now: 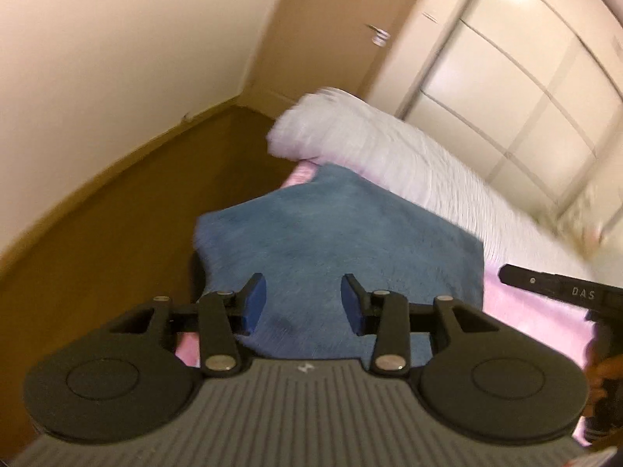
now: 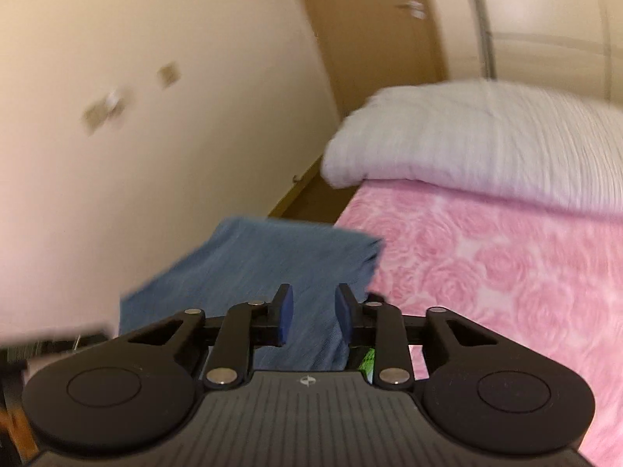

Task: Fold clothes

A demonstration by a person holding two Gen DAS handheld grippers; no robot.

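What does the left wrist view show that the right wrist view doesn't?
Only the left wrist view shows the brown floor and the wardrobe doors. Only the right wrist view clearly shows the rose pattern on the pink blanket and the wall sockets. Both show the blue garment on the bed's near edge, the white pillow and a brown door.

A plain blue garment (image 2: 253, 272) lies on a pink rose-patterned bedspread (image 2: 506, 272). At one o'clock, a white ribbed pillow (image 2: 486, 136). Cream wall (image 2: 155, 155), brown floor (image 1: 136, 202).
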